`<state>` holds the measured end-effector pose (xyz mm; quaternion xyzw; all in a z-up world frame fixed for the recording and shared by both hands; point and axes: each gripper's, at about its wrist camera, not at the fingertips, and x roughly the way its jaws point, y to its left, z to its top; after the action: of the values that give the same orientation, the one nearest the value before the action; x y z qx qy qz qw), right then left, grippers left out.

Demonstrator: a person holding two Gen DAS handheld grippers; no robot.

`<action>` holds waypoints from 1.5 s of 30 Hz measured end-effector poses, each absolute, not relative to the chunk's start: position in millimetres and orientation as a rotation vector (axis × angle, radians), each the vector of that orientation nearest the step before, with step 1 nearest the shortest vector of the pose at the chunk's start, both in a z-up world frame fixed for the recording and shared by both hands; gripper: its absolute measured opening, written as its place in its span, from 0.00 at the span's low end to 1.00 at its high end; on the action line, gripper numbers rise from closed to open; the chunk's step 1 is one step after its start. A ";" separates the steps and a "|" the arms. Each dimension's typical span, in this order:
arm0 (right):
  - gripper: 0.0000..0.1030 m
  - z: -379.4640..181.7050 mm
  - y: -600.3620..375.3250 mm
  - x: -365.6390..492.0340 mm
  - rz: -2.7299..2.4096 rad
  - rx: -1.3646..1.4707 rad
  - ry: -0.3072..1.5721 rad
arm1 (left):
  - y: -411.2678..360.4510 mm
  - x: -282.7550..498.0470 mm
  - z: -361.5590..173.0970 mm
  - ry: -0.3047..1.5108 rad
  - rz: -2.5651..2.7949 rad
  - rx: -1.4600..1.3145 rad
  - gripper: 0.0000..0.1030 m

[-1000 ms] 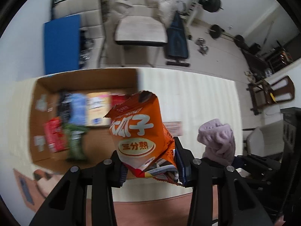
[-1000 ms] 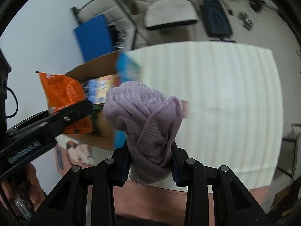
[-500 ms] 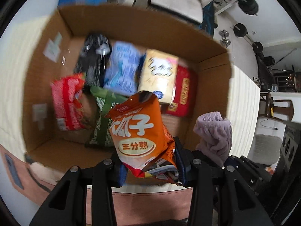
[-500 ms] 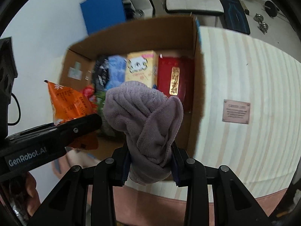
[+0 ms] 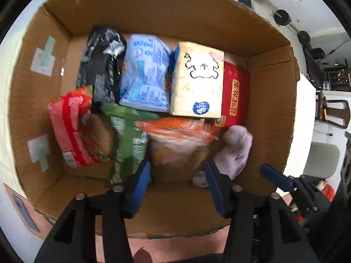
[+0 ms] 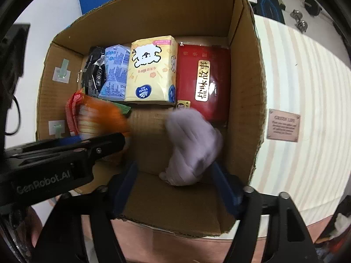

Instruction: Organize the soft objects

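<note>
Cardboard box [image 5: 269,100], open top, fills most of both wrist views; sits on a cream striped tablecloth [image 6: 307,70] w/ a small pink label patch [image 6: 283,125] at 3 o'clock of the box in the right view. Box contents, big to small approx: red pack w/ gold label [image 6: 203,81] flat against the right wall; yellow tissue pack w/ cartoon dog [image 5: 197,81] touching its left side; light-blue pack [image 5: 145,74] next left; black pouch [image 5: 101,65] at 10 o'clock, against the blue one. Nearer row: red snack bag [image 5: 70,127] at 9 o'clock by the left wall, green packet [image 5: 126,140] beside it, orange snack bag [image 5: 177,138] at centre, blurred, lying in the box just ahead of the left gripper [image 5: 177,188]. Left gripper's jaws spread wide, nothing between them; blue pads clear of the orange bag. Lilac sock bundle [image 6: 193,146] at 4 o'clock of the box in the left view, in the near right corner below the red pack, blurred. Right gripper [image 6: 175,188] also spread apart, pads either side of the sock's lower end; can't tell if they touch it, but no squeeze shown. Bare cardboard floor shows between orange bag and sock in the right view. Left tool's black body crosses the right view at 8 o'clock.
</note>
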<state>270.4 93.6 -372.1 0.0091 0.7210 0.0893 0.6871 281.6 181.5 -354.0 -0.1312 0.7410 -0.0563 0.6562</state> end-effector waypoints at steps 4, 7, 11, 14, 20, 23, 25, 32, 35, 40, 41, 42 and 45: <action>0.81 -361.6 99.4 268.5 0.180 -0.012 1.601 | 183.3 278.8 -334.6 1.620 -0.092 -0.204 0.82; 0.85 -349.5 102.3 268.9 0.157 -0.050 1.577 | 193.4 274.8 -321.3 1.579 -0.069 -0.168 0.88; 0.96 -333.3 101.3 266.2 0.133 -0.074 1.542 | 205.1 264.5 -300.2 1.507 -0.018 -0.117 0.96; 1.00 -322.1 96.9 261.7 0.105 -0.100 1.510 | 211.2 257.6 -292.6 1.466 0.017 -0.109 0.96; 1.00 -310.0 86.7 250.6 0.077 -0.107 1.484 | 214.3 242.2 -284.8 1.431 0.054 -0.121 0.97; 1.00 -303.5 82.2 243.2 0.071 -0.102 1.470 | 214.5 231.4 -270.9 1.404 0.065 -0.114 0.97; 1.00 -296.0 78.7 236.7 0.068 -0.096 1.455 | 212.5 222.6 -259.5 1.373 0.071 -0.112 0.97; 1.00 -254.3 72.0 200.5 0.082 -0.086 1.373 | 198.1 187.3 -220.1 1.274 0.070 -0.097 0.97; 1.00 -233.2 70.5 182.0 0.089 -0.088 1.329 | 192.5 169.1 -200.0 1.236 0.069 -0.097 0.97; 1.00 -190.6 61.5 141.9 0.101 -0.071 1.250 | 184.7 133.1 -158.0 1.146 0.073 -0.080 0.97; 1.00 -182.9 58.8 134.4 0.104 -0.062 1.238 | 183.2 125.9 -150.1 1.131 0.076 -0.077 0.97; 1.00 -172.6 55.4 124.7 0.107 -0.048 1.224 | 181.9 118.4 -142.5 1.115 0.073 -0.077 0.97; 1.00 -148.9 48.1 104.0 0.115 -0.022 1.187 | 177.7 100.0 -121.2 1.075 0.079 -0.069 0.97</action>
<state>104.0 48.1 -148.9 -0.0102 0.5591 0.0544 0.8272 100.0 177.7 -121.2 -0.0327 0.5117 0.0376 0.8577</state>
